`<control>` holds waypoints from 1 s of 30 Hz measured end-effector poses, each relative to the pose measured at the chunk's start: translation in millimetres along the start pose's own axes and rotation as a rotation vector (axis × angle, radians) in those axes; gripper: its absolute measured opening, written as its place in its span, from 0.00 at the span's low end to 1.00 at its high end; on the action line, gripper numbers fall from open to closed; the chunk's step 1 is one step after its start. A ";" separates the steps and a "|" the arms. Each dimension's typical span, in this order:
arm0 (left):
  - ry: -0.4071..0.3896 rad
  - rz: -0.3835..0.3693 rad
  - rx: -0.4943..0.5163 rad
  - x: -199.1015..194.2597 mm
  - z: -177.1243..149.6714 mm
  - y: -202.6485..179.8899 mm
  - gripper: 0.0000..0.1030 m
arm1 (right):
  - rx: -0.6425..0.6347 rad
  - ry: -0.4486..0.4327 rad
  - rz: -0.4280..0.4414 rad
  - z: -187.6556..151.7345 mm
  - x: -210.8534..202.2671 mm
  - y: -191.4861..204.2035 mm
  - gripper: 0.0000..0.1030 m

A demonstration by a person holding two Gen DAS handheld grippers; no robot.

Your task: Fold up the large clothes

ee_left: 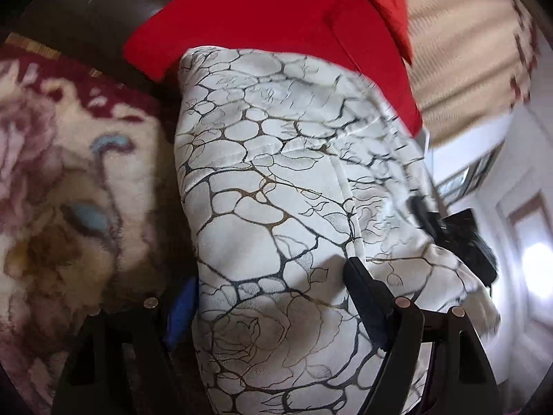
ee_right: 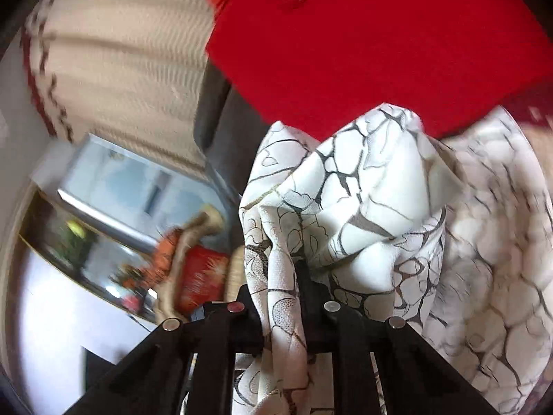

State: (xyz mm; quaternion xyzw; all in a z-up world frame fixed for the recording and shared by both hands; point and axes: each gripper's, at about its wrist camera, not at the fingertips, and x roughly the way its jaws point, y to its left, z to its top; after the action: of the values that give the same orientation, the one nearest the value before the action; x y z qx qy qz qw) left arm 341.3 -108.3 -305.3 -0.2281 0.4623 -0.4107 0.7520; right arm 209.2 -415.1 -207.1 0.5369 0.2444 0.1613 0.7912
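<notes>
A white garment (ee_left: 276, 180) printed with dark veins and roses lies as a thick folded bundle in the left wrist view. My left gripper (ee_left: 269, 273) stands wide open over it. Its blue-padded left finger (ee_left: 181, 307) sits at the bundle's left edge, while the right finger (ee_left: 363, 294) rests on top of the cloth, which spreads on past it. In the right wrist view the same garment (ee_right: 363, 200) rises in a bunched peak. My right gripper (ee_right: 276, 266) is shut on a gathered strip of it that hangs down between the fingers.
A red fabric (ee_left: 262, 17) (ee_right: 363, 52) lies just beyond the garment. A fuzzy floral blanket (ee_left: 69, 173) is to its left. A beige ribbed textile (ee_right: 121, 69) and a mirror-like cabinet (ee_right: 121, 207) with ornaments are on the right gripper's left. A dark blurred object (ee_left: 456, 231) is at the garment's right edge.
</notes>
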 end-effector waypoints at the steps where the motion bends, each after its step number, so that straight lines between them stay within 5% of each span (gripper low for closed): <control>1: -0.003 0.017 0.053 4.9 -3.8 -12.4 0.78 | 0.064 -0.037 0.039 -4.7 -15.6 -24.1 0.14; 7: 0.041 0.125 0.343 39.7 -31.3 -80.6 0.78 | 0.323 -0.146 -0.004 -26.7 -73.2 -144.0 0.11; 14: 0.069 0.196 0.400 59.1 -20.2 -96.4 0.79 | 0.269 -0.128 -0.077 -29.3 -66.1 -142.9 0.10; 17: 0.062 0.205 0.424 59.1 -27.9 -103.2 0.80 | 0.244 -0.063 -0.138 -17.9 -66.0 -126.9 0.27; 20: 0.056 0.191 0.409 61.0 -24.5 -99.9 0.80 | 0.219 -0.055 -0.159 -3.0 -74.0 -99.7 0.78; 24: 0.054 0.195 0.414 60.3 -23.2 -104.1 0.80 | 0.113 -0.108 -0.284 22.1 -82.8 -75.3 0.78; 30: 0.057 0.193 0.414 54.3 -27.3 -96.3 0.80 | 0.121 0.040 -0.452 44.6 -50.3 -92.6 0.72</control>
State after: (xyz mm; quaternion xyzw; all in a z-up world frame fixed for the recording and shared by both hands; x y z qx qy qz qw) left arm 290.8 -206.1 -276.1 -0.0121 0.4090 -0.4293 0.8052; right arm 191.9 -509.9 -268.8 0.5114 0.3834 -0.0242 0.7686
